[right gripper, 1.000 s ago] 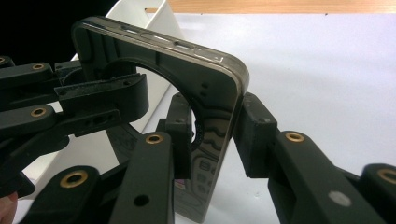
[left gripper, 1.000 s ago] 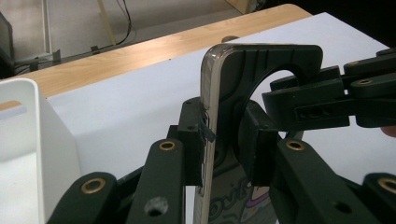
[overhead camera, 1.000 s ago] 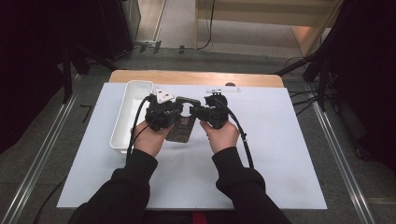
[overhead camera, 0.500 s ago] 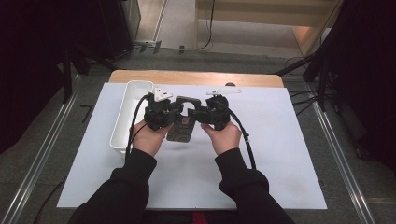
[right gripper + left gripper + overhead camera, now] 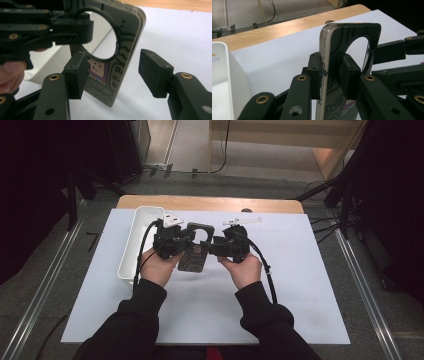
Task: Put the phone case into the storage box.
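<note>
Phone case, dark with a large round cut-out and a cartoon print, is held on edge above the white sheet of the bench, between the two hands near the bench's middle. From the left, a white tray is seen beside the left claw, whose pads are clamped on the case's two faces just below the cut-out. To the right, the right claw has just been opening: the case's edge is flanked by its jaws, one pad lying close against the printed face and the other standing clear.
</note>
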`<state>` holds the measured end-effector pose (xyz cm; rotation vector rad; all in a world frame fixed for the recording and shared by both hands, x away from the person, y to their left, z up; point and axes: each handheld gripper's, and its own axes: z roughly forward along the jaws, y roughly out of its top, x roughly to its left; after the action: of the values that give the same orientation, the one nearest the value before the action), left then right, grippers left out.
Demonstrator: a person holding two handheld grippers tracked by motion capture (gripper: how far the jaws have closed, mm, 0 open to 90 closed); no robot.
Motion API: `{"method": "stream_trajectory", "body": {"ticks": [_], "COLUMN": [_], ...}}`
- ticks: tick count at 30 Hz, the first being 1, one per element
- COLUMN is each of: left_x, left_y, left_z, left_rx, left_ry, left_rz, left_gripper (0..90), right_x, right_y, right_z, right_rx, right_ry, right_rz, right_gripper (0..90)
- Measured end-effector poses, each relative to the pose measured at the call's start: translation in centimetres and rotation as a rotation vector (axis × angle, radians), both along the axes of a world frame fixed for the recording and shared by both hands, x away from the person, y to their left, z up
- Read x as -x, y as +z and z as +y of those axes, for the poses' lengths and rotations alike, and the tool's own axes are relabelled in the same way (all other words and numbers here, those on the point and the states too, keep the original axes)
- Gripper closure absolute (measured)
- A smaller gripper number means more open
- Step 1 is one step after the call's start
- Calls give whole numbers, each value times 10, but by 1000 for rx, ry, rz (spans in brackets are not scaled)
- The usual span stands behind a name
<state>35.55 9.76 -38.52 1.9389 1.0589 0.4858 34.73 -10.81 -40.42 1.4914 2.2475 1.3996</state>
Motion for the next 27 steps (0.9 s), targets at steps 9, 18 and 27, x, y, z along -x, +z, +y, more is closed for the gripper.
{"method": "stream_trajectory", "body": {"ticks": [9,18,27], "left_x": [-2,-4,-5], "left_y": [0,0,0], "left_z": [3,5,6], "left_rx": [15,33,51], "left_ry": [-11,-26,-44], "left_rz": [21,52,73], "left_gripper": [727,727,726], "right_x": [7,13,20], "right_y": [-1,-1,-7], "right_z": [-7,-13,-22], "right_rx": [8,28,30], "right_ry": [29,59,95], "right_rz": [6,-4,-3], "right_gripper": [389,356,343]}}
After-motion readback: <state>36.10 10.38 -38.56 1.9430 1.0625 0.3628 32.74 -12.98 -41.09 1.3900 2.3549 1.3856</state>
